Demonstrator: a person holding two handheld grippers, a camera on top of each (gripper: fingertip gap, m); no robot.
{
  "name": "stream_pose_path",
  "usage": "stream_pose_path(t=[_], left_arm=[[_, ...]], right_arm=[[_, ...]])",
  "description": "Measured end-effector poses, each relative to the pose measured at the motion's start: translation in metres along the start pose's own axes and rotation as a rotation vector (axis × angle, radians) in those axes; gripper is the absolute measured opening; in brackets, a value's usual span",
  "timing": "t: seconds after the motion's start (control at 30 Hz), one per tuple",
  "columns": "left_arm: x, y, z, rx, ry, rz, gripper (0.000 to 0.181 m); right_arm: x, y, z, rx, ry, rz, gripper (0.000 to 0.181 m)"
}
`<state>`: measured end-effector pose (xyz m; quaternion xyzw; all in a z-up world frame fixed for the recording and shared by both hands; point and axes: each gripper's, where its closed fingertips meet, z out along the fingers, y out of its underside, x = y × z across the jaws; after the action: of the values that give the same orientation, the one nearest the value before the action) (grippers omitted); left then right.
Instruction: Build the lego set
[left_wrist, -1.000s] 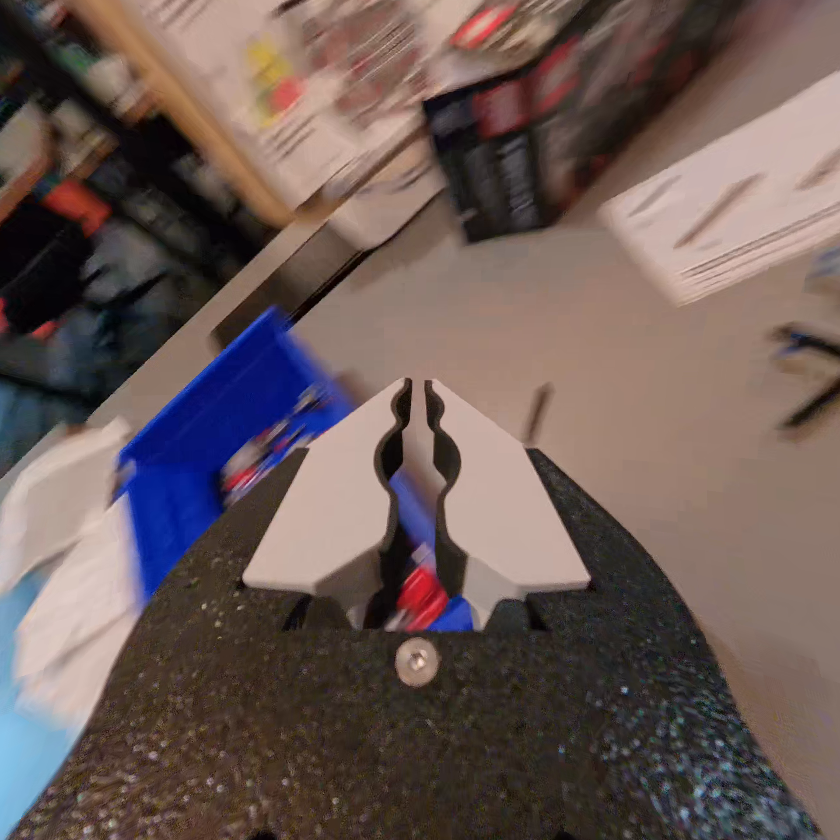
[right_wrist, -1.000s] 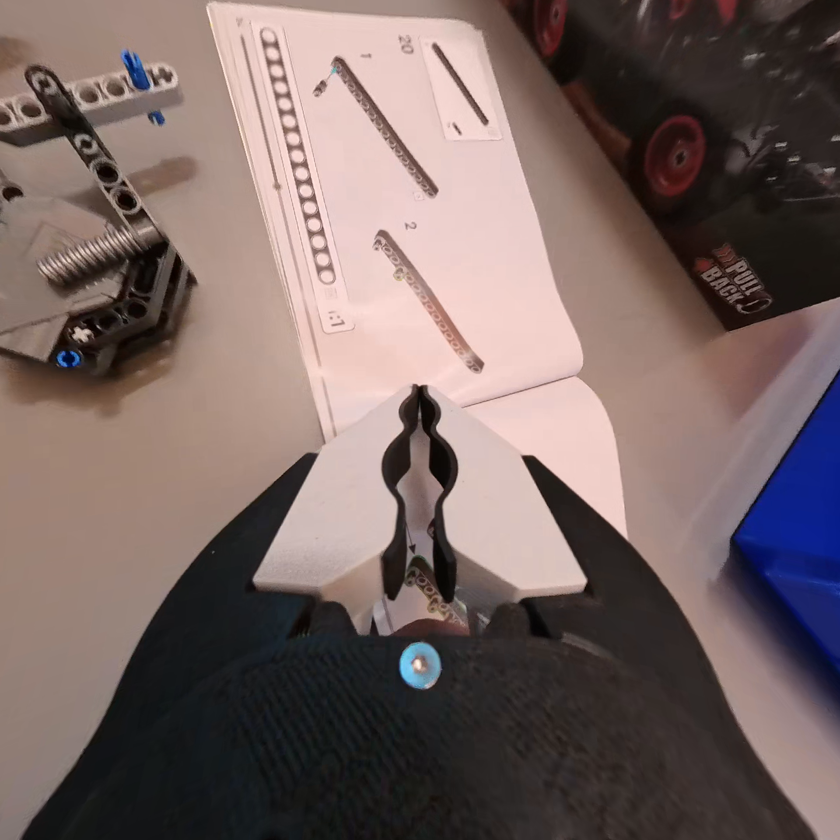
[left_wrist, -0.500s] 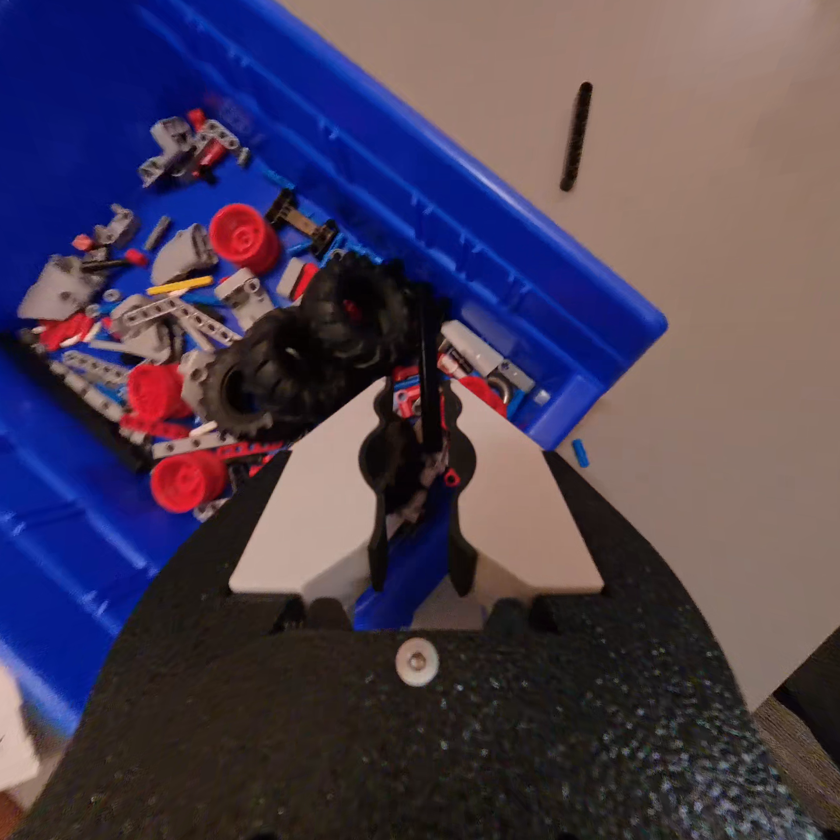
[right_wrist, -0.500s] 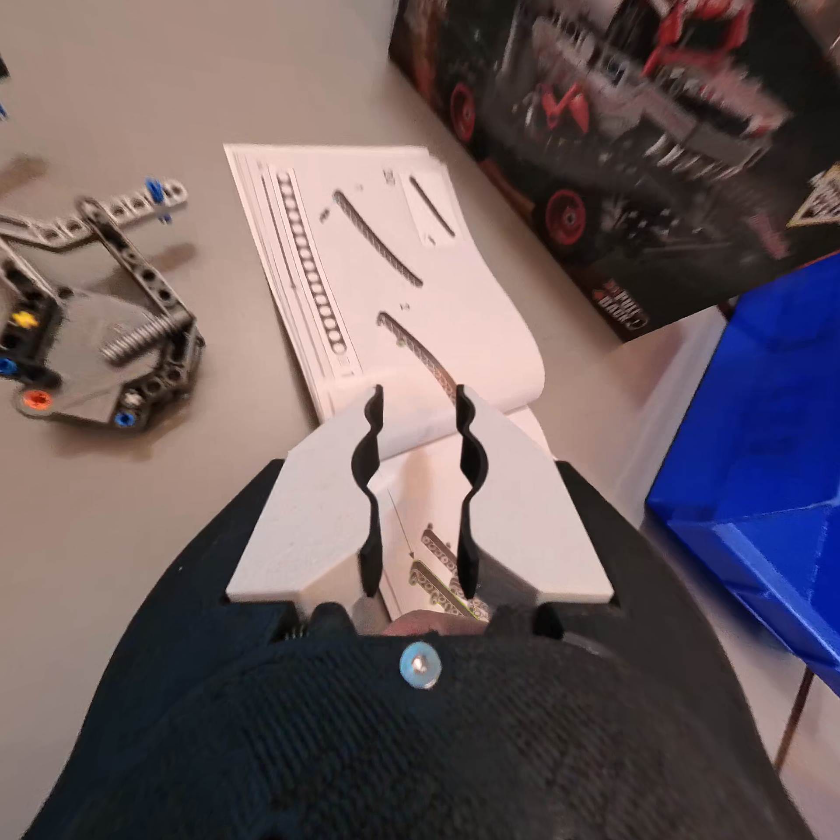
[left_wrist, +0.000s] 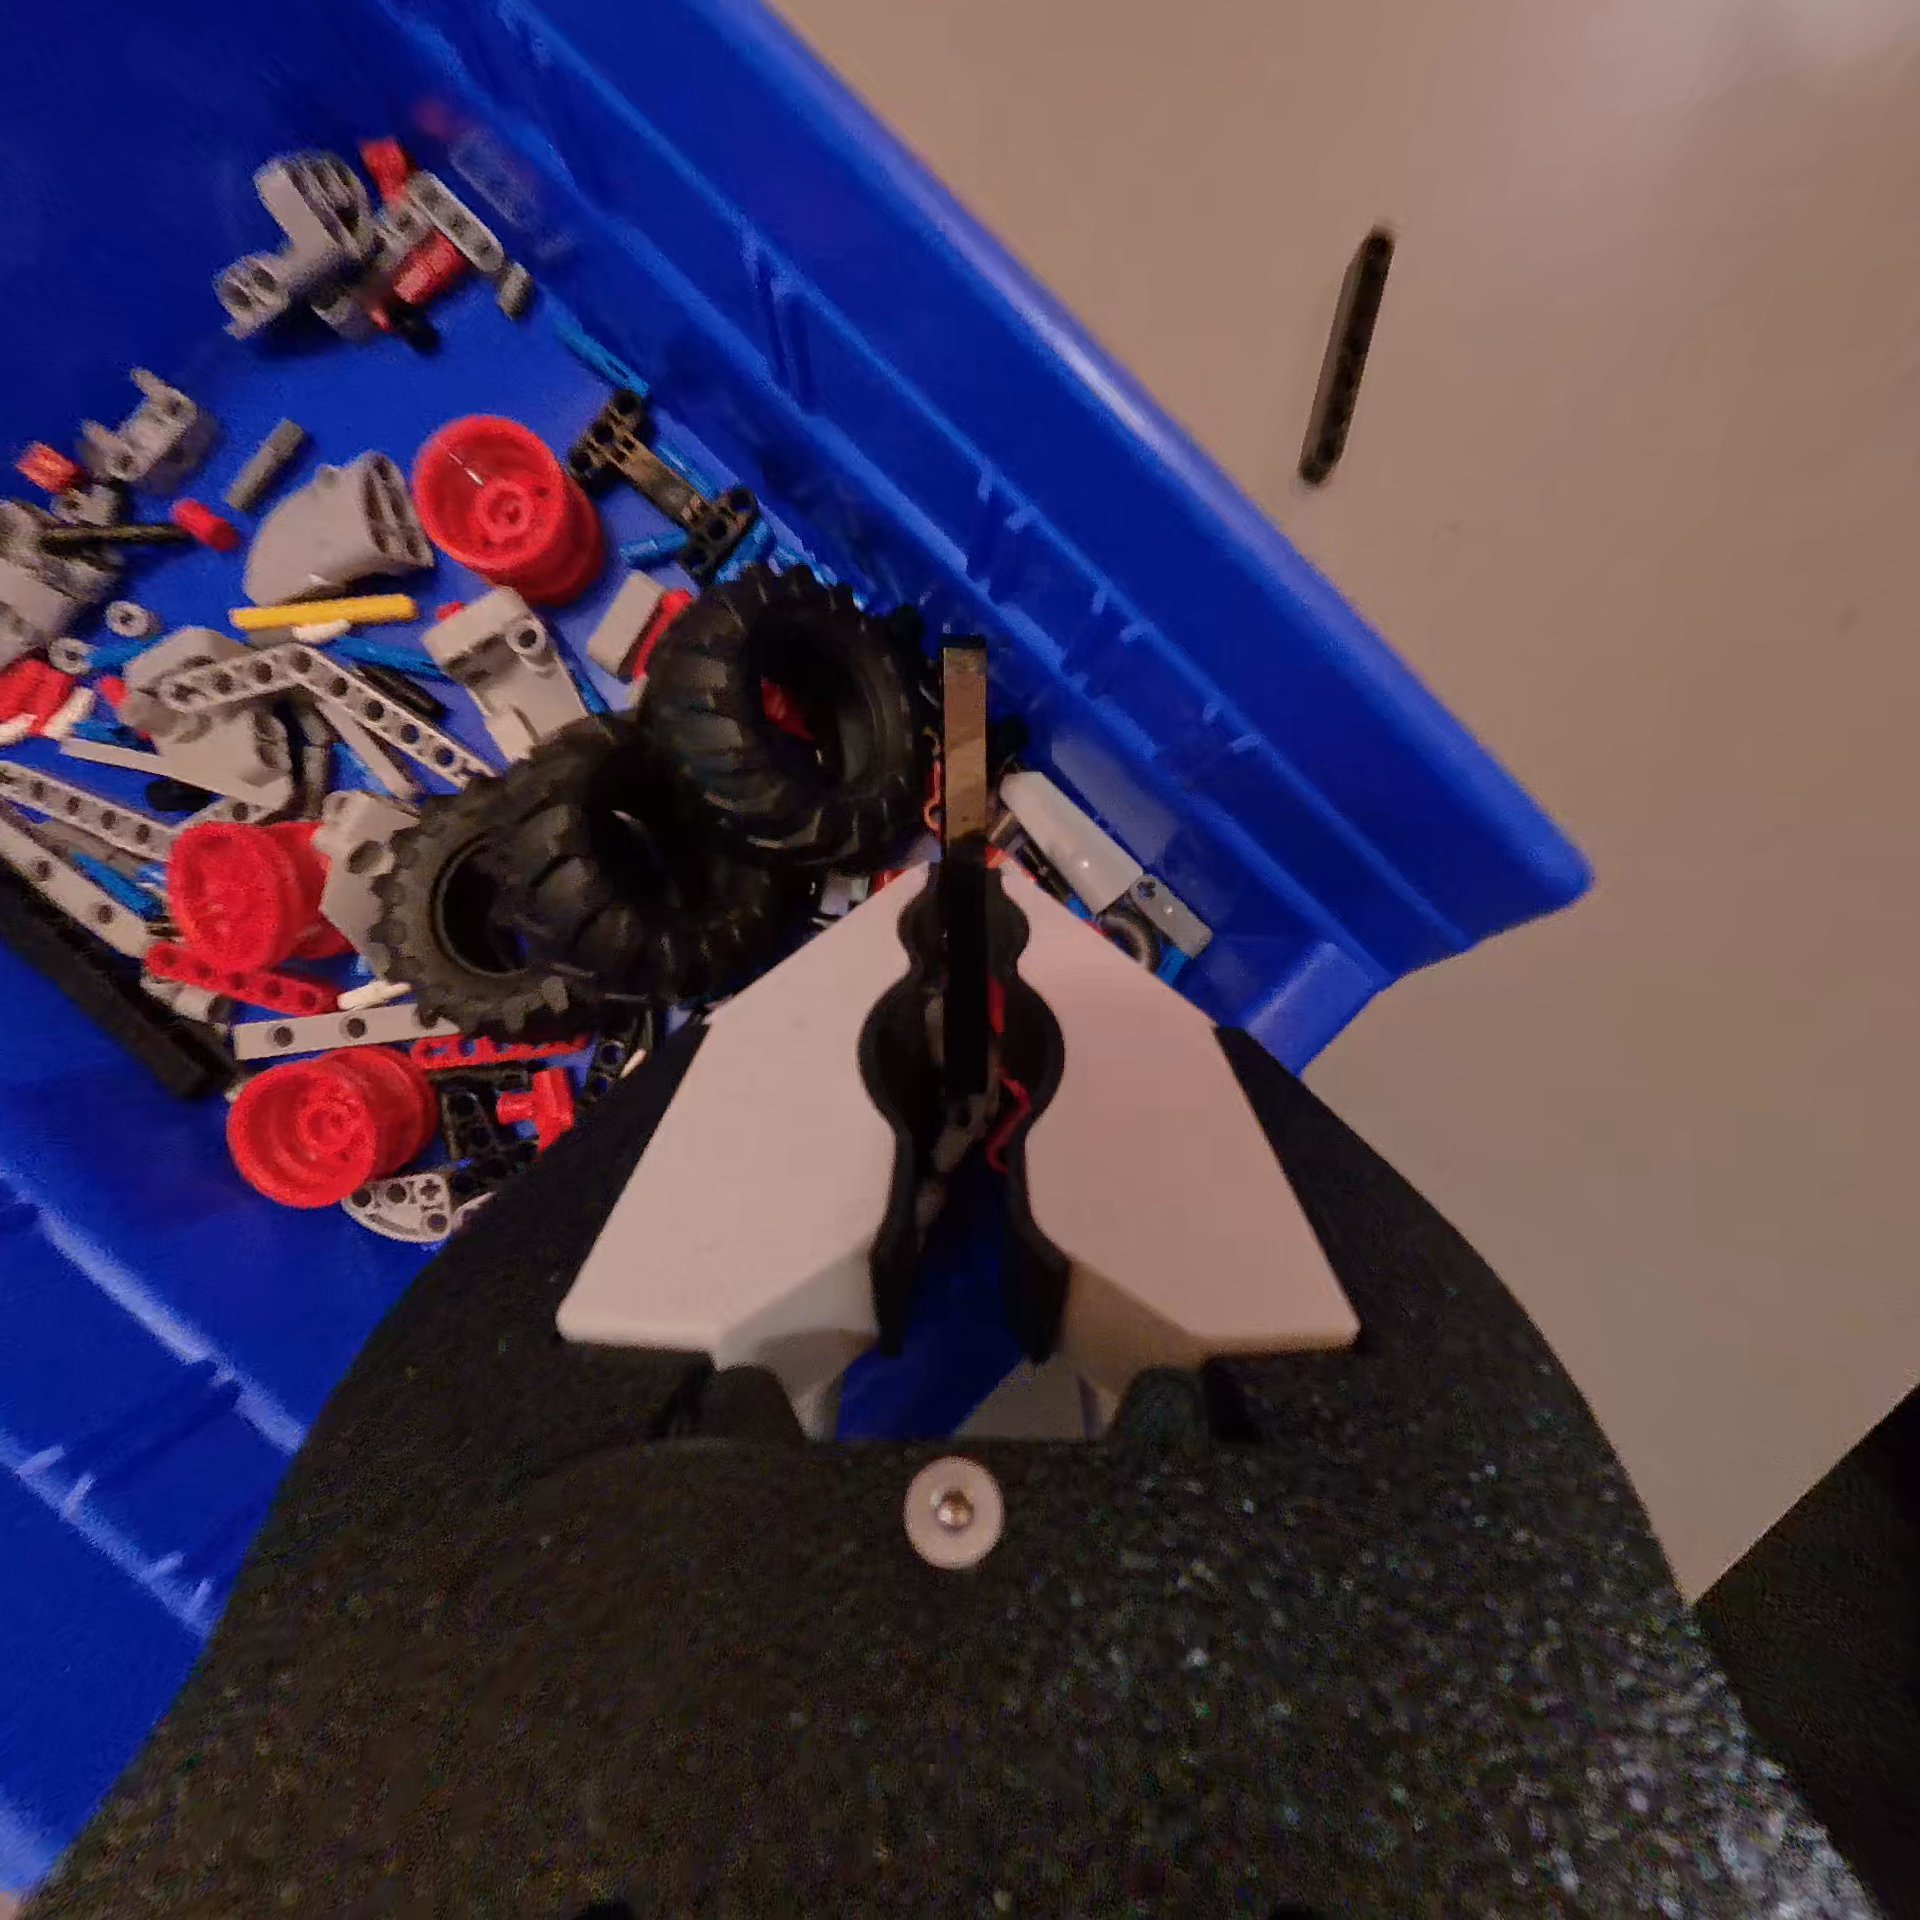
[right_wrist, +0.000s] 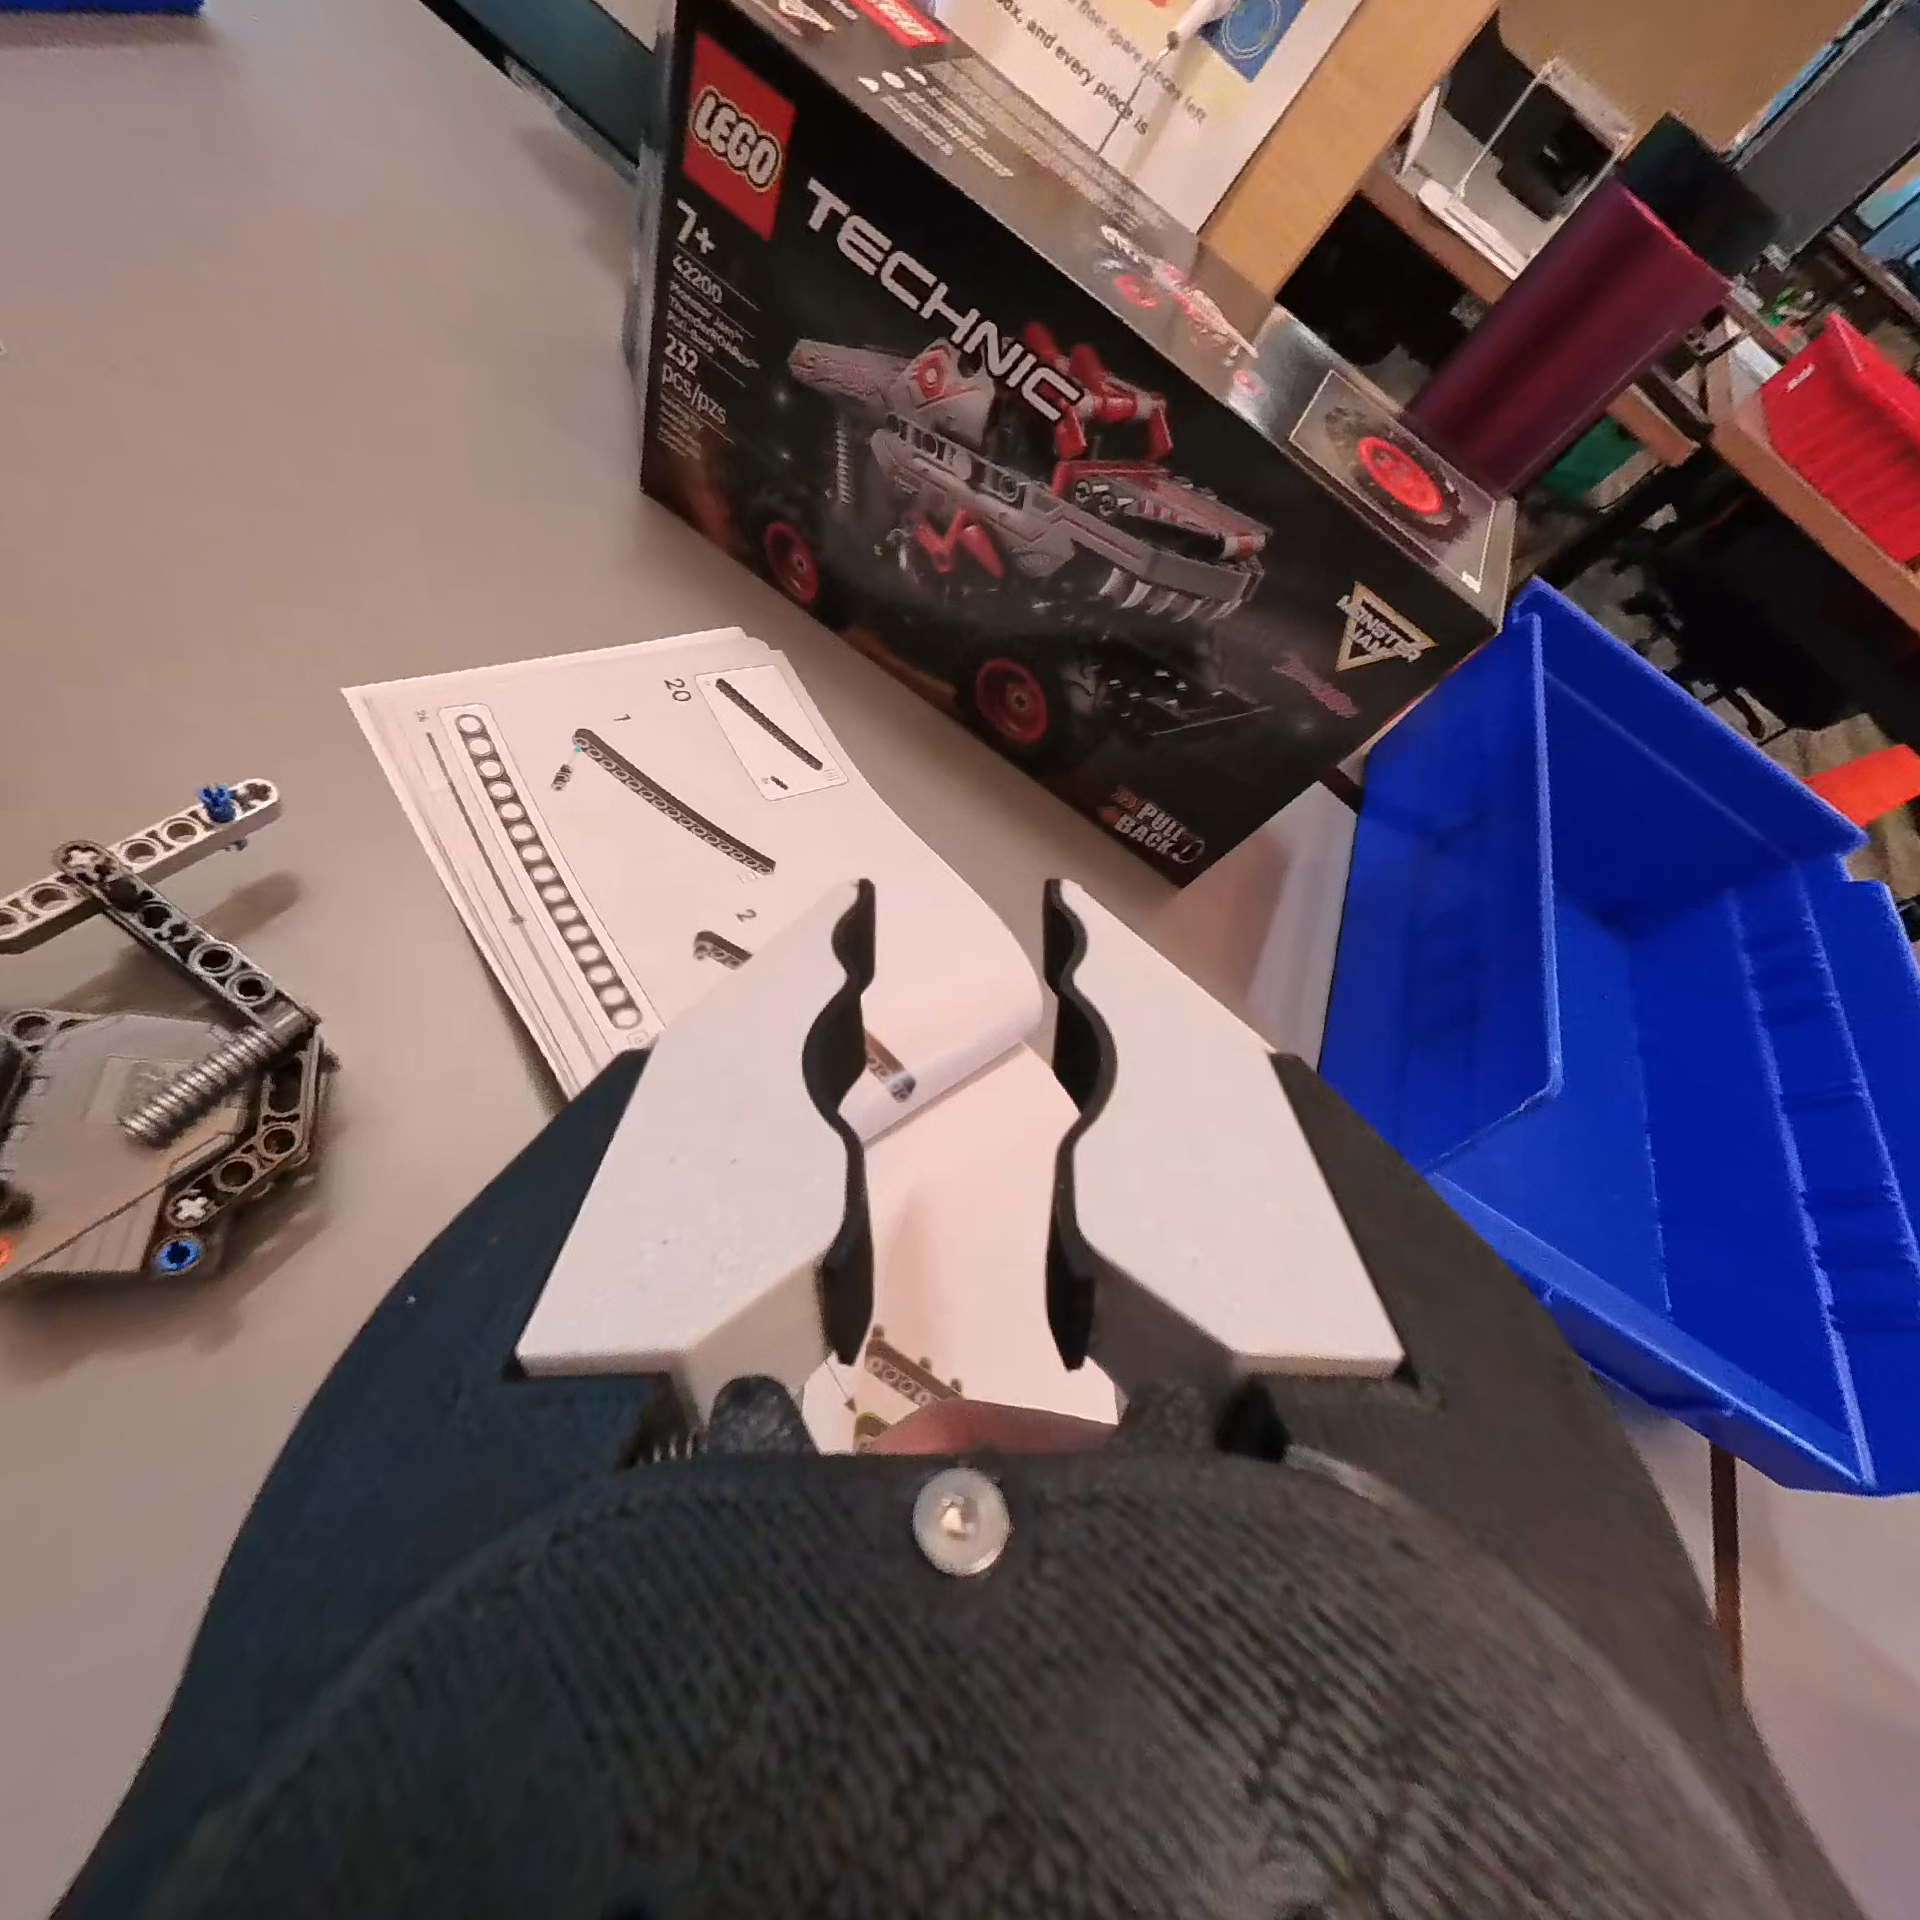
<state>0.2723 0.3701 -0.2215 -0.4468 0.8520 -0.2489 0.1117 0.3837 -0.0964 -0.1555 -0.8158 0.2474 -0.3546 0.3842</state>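
In the left wrist view my left gripper (left_wrist: 961, 883) hangs over the blue bin (left_wrist: 935, 416) and is shut on a long black beam (left_wrist: 963, 748) that sticks out forward past the fingertips. Below it the bin holds two black tyres (left_wrist: 790, 717), red wheel hubs (left_wrist: 509, 509) and several grey, red and black pieces. In the right wrist view my right gripper (right_wrist: 958, 904) is open and empty above the open instruction booklet (right_wrist: 644, 790). The partly built grey and black assembly (right_wrist: 156, 1091) lies on the table to its left.
A second black beam (left_wrist: 1345, 353) lies loose on the table beyond the bin. The set's box (right_wrist: 1039, 468) stands behind the booklet. The blue bin (right_wrist: 1558, 1039) is at the right. The table edge (left_wrist: 1714, 1538) is near, at the lower right. Shelves and clutter stand behind. The tips of one gripper are about 50 cm away from the tips of the other.
My left gripper swung over to the bin and its jaws closed on the black beam. My right gripper went from shut to open and rose and tilted up from the booklet.
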Motion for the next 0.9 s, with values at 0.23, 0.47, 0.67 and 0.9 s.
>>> stream_pose_path(t=[0.23,0.47,0.67,0.9], left_arm=[[0.002,-0.051,-0.068,0.292,-0.170,-0.019,0.005],[0.100,-0.110,-0.069,0.456,-0.088,0.163,0.005],[0.159,-0.105,0.054,0.214,0.058,0.289,0.005],[0.168,-0.115,0.115,0.117,0.103,0.331,0.005]], right_arm=[[0.016,0.000,0.004,0.104,0.052,0.032,0.029],[0.053,-0.002,0.020,0.206,0.159,-0.023,0.026],[0.033,0.020,0.033,0.202,0.072,-0.201,0.026],[0.038,0.031,0.013,0.229,0.068,-0.228,0.025]])
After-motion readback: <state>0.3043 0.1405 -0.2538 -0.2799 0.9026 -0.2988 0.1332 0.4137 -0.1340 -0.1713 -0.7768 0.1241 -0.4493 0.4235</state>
